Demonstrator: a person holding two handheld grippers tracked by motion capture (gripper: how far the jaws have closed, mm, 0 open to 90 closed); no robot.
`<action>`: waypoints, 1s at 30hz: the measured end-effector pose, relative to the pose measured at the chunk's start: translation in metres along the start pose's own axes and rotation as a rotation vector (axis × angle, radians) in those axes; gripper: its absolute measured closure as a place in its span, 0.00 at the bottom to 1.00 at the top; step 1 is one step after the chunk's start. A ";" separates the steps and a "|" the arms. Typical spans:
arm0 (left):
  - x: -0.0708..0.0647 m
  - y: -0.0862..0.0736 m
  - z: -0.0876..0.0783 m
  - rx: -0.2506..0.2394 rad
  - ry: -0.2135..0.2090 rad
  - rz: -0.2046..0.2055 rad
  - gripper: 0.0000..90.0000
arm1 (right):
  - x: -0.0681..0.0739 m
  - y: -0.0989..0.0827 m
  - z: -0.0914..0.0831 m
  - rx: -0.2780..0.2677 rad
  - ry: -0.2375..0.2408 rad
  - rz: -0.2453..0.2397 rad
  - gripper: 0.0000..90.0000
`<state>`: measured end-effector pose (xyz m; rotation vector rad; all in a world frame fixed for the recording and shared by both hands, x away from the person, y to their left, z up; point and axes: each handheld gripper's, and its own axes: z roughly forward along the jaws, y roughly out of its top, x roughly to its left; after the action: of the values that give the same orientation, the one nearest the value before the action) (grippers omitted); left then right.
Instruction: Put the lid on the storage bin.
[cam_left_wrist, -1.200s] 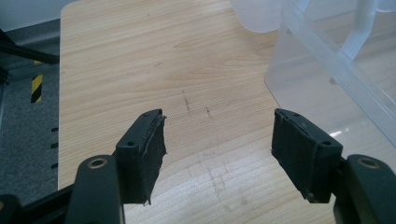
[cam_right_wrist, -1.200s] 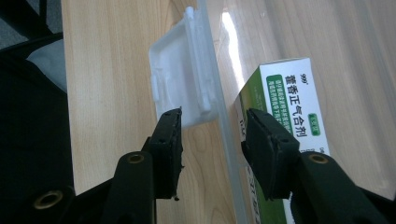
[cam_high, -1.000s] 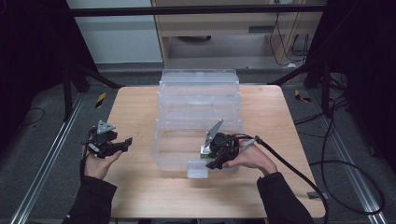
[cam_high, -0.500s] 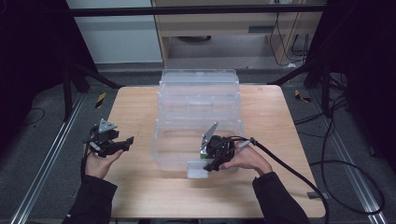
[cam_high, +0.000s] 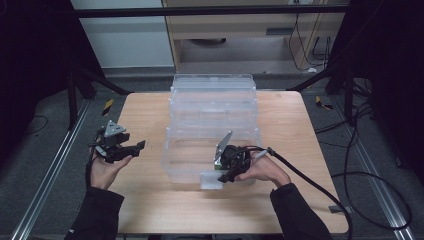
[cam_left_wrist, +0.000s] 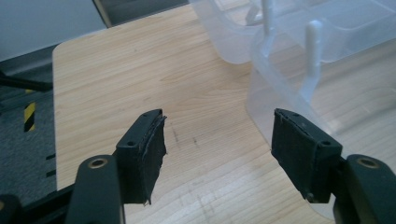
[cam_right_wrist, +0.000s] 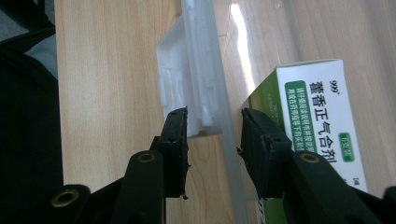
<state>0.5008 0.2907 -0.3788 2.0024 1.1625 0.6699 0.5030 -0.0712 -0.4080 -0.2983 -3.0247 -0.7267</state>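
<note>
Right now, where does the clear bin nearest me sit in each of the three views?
High view: the clear bin sits mid-table, nearest the person, with the right gripper at its front wall.
Left gripper view: upper right; its wall curves down beside the right-hand jaw.
Right gripper view: its front wall runs up the middle between jaws that have just been closing, not yet pressing.
Shared landmark: the wooden table.

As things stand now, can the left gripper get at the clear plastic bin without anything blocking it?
Probably yes. The left gripper hangs open beside the table's left edge, and only bare wooden table lies between it and the clear plastic bin. The right gripper works at the bin's front wall, away from that side.
</note>
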 end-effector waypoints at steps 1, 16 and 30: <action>-0.001 0.001 0.000 0.004 -0.002 0.007 0.38 | 0.000 0.000 0.000 -0.001 0.001 -0.001 0.69; -0.006 0.040 -0.005 -0.009 -0.062 0.124 0.39 | 0.000 0.002 0.000 0.011 0.013 0.006 0.73; -0.014 0.083 -0.009 -0.029 -0.137 0.193 0.40 | 0.000 0.001 0.000 0.015 0.008 -0.002 0.73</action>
<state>0.5303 0.2531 -0.3088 2.1180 0.8821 0.6292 0.5030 -0.0700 -0.4070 -0.2915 -3.0216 -0.7035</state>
